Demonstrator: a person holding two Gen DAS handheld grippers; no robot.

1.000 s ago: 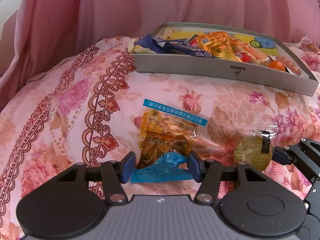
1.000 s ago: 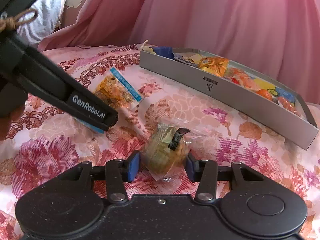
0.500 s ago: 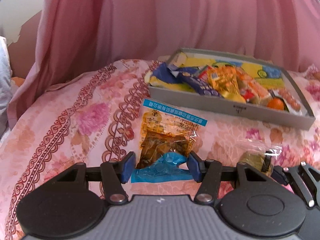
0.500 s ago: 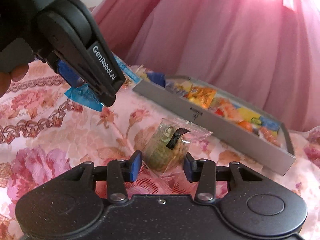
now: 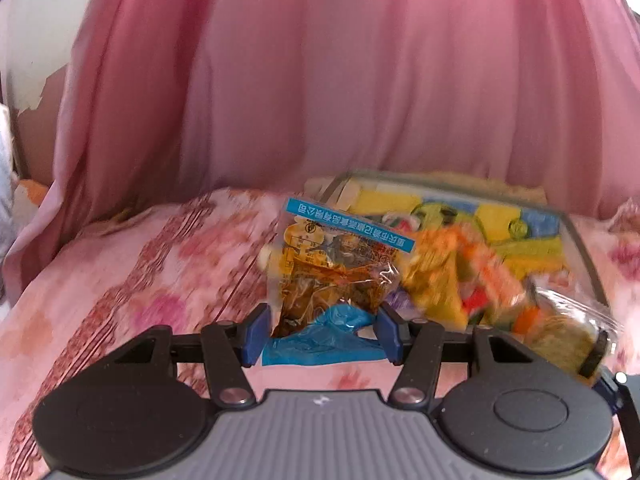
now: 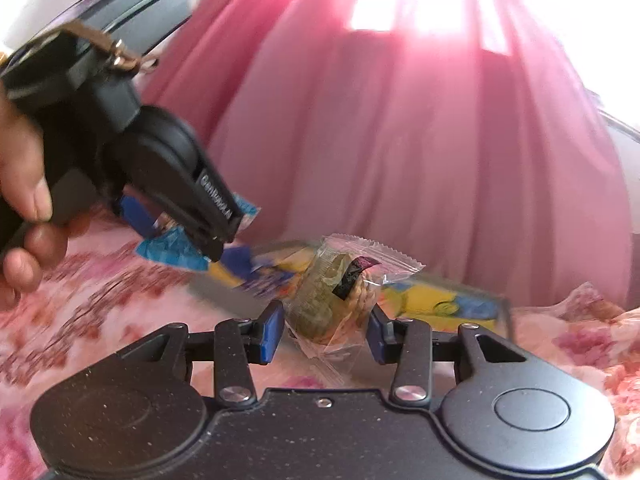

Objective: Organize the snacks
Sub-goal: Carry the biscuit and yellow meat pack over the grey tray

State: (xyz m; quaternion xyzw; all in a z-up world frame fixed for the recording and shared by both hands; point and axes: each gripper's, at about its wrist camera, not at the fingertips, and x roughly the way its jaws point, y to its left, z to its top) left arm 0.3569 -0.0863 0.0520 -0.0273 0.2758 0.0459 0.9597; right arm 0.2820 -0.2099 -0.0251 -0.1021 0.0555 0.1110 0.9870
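Observation:
My left gripper [image 5: 322, 334] is shut on the blue end of an orange-and-blue snack packet [image 5: 336, 264], held up off the bedspread in front of the grey snack tray [image 5: 580, 248]. My right gripper [image 6: 326, 330] is shut on a clear-wrapped greenish pastry [image 6: 340, 288], also lifted. That pastry [image 5: 568, 332] shows at the lower right of the left wrist view. In the right wrist view the left gripper [image 6: 188, 236] hangs at upper left with the packet's blue end [image 6: 176, 252] below it, a hand [image 6: 24, 200] holding it. The tray [image 6: 472, 308] lies blurred behind the pastry.
The tray is filled with several colourful snack packets [image 5: 472, 264]. It rests on a pink floral bedspread [image 5: 132, 280]. A pink curtain [image 5: 360, 80] hangs close behind the tray, bright with daylight in the right wrist view.
Both grippers have risen off the bedspread and moved toward the tray, each carrying its snack. The tray now sits lower and closer in both views, blurred by the motion.

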